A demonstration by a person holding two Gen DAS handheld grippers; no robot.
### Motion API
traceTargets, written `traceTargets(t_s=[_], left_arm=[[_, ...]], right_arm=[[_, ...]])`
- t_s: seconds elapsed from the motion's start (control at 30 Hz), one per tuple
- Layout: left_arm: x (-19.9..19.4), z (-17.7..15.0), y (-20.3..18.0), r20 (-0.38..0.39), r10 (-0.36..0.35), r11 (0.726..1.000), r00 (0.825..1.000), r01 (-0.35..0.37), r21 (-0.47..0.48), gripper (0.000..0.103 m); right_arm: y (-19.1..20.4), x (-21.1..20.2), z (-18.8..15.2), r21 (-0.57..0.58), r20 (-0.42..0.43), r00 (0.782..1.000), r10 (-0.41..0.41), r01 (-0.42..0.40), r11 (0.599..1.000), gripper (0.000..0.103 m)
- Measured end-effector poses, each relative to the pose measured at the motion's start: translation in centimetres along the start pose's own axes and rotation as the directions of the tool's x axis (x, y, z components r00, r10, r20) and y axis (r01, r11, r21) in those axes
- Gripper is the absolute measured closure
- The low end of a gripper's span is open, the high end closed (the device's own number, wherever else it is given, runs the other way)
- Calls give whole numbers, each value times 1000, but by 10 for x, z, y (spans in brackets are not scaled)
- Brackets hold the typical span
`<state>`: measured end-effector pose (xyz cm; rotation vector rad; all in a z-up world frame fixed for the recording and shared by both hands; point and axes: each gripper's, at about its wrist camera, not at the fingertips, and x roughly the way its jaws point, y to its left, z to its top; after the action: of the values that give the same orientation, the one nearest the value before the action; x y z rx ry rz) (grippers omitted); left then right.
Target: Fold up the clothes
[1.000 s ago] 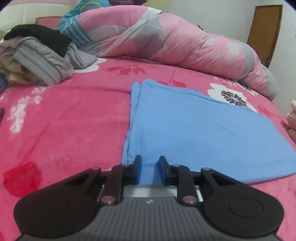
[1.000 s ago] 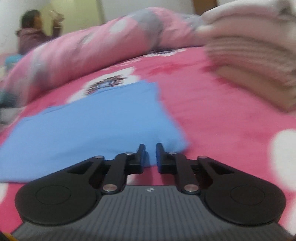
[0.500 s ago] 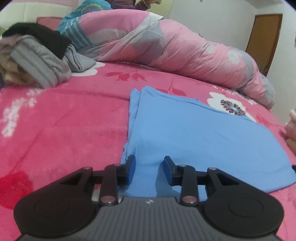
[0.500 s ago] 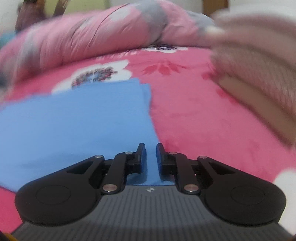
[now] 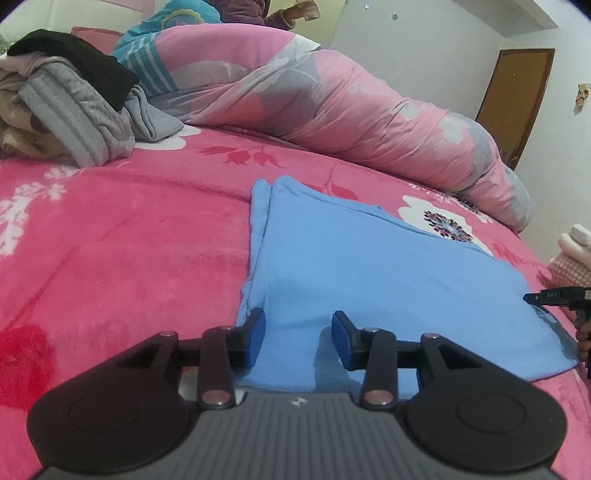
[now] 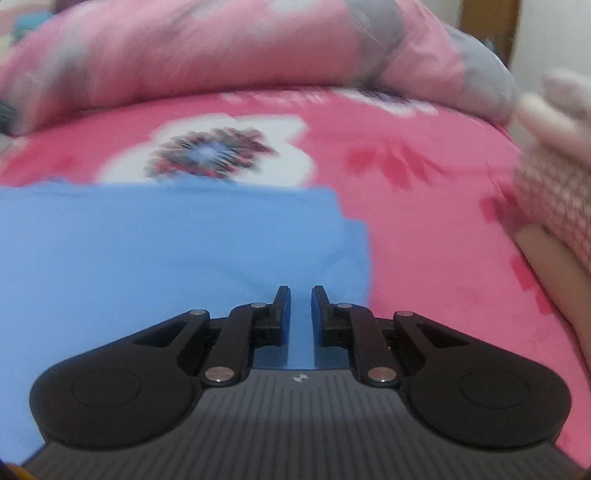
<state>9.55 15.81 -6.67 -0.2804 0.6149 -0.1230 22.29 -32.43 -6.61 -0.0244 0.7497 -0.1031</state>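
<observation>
A light blue garment (image 5: 369, 266) lies flat on the pink flowered bed cover (image 5: 110, 240), folded into a long rectangle with a doubled left edge. My left gripper (image 5: 298, 332) is open and low over the garment's near left corner, nothing between its pads. In the right wrist view the same blue garment (image 6: 166, 240) fills the left side. My right gripper (image 6: 301, 295) hovers over its near right corner, its jaws almost together with only a thin slit and no cloth pinched. One finger (image 5: 550, 295) of the right gripper shows at the garment's far right edge.
A pile of grey, black and beige clothes (image 5: 66, 110) sits at the back left. A rolled pink quilt (image 5: 314, 110) runs along the back of the bed. A folded stack (image 6: 554, 192) stands at the right. A person (image 5: 255, 11) is behind the quilt.
My left gripper has opened wide and moved forward over the garment's near left corner. My right gripper has swung onto the garment's right corner, its narrow gap unchanged.
</observation>
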Motion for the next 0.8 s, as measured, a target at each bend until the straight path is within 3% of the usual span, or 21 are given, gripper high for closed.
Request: traceTargets(t_s=[0.13, 0.2, 0.27, 0.3, 0.37, 0.47, 0.6, 0.7, 0.8], left_arm=[[-1, -3, 7, 21, -32, 999, 999, 33, -38, 61], [-2, -4, 11, 33, -52, 997, 998, 54, -63, 60], [-3, -6, 15, 45, -70, 994, 997, 74, -86, 60], [-4, -6, 17, 49, -76, 992, 996, 81, -94, 60], [-5, -8, 19, 58, -87, 990, 995, 93, -105, 60], [-6, -9, 19, 65, -93, 990, 994, 99, -104, 60], [-8, -13, 19, 78, -99, 990, 992, 106, -90, 60], [-8, -16, 19, 93, -106, 990, 990, 114, -81, 60], [-8, -17, 22, 101, -121, 988, 987, 130, -87, 60]], right_arm=[[-6, -9, 24, 19, 5, 989, -147, 147, 989, 91], [14, -27, 36, 8, 43, 998, -42, 42, 999, 91], [60, -32, 47, -52, 48, 993, 109, -106, 993, 91], [87, -31, 51, -86, 39, 981, 191, -187, 979, 91], [140, -28, 59, -150, 12, 937, 349, -343, 927, 91], [220, -24, 71, -236, -48, 831, 554, -549, 802, 91], [306, 1, 70, -324, -140, 756, 639, -645, 692, 91], [350, 26, 69, -338, -215, 744, 632, -664, 667, 92], [374, 37, 79, -348, -188, 753, 630, -651, 674, 97]])
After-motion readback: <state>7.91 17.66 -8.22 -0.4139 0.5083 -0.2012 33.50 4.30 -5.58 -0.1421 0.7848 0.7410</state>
